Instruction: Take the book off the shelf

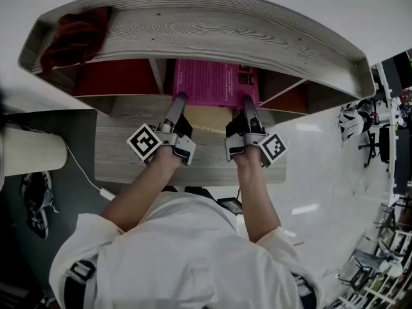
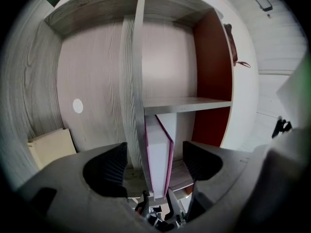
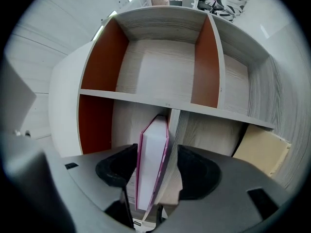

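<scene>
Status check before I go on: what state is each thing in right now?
book: lying flat on the shelf board, cover up, not gripped.
left gripper: open, fingers astride the book's edge.
right gripper: open, fingers astride the book's edge.
red cloth: bunched up on top of the shelf unit.

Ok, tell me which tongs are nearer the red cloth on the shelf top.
Left. The left tongs straddle the pink book on the side toward the red cloth; the right tongs straddle its farther edge.

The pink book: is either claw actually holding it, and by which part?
Nothing is held. The pink book stands between the open jaws of the left claw and the right claw; neither presses its covers.
</scene>
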`<state>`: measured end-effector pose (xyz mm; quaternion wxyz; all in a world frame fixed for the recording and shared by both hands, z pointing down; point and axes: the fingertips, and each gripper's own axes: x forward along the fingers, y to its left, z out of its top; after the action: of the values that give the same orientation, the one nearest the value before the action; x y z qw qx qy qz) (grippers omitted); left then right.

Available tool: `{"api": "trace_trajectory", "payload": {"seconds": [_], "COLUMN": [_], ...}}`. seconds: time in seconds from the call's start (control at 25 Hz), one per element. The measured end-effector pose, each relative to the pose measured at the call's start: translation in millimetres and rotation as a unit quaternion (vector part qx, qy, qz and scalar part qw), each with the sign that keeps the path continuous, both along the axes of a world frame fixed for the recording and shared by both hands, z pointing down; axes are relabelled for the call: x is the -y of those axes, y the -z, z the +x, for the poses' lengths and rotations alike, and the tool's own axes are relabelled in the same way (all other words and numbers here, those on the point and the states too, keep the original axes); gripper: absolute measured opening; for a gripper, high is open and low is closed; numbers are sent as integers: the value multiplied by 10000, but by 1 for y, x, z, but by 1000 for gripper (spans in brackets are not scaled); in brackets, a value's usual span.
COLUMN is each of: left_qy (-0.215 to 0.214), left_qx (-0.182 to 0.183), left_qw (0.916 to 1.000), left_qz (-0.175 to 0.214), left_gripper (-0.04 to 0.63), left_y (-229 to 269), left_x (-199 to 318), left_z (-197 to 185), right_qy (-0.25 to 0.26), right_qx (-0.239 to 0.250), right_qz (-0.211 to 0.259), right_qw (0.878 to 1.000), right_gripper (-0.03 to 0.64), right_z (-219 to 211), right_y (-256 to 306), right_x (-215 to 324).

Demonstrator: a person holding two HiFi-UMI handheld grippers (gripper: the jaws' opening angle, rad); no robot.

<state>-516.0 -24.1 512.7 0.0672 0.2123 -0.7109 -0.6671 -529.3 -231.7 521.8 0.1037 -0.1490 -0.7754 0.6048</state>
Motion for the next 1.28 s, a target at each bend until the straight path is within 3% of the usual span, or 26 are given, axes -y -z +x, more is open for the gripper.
{"api": "trace_trajectory", "payload": {"seconds": [0.12,0.32,0.88,0.92,1.08,1.28], "left_qy": [24,87,4,12,3,62], "left_qx": [-14,-9,-18,6,-39,43], "left_qw": [10000,9999,9997,9997,9996,9995], "left_qz": [45,119,231,224,265,298], "left_gripper": [362,232,204,171,163,161], "left_y": [0,0,1,3,2,14], "left_x": [-2,-6,-5,-4,-3,9], "left_z": [-1,-3,3,4,11,61], "right_qy": [76,176,293,296,309,393], "right_qx": [70,54,0,16,27,56], "right_qz": [76,40,2,-5,-16,-76], "right_qw": [9999,9998,9996,9996,9995,9992], "right_gripper": [250,232,212,189,181,179], "right_z": [-3,-4,5,6,13,61], "right_y": [3,4,5,6,7,13], "right_x": [0,-1,-1,-1,0,12]}}
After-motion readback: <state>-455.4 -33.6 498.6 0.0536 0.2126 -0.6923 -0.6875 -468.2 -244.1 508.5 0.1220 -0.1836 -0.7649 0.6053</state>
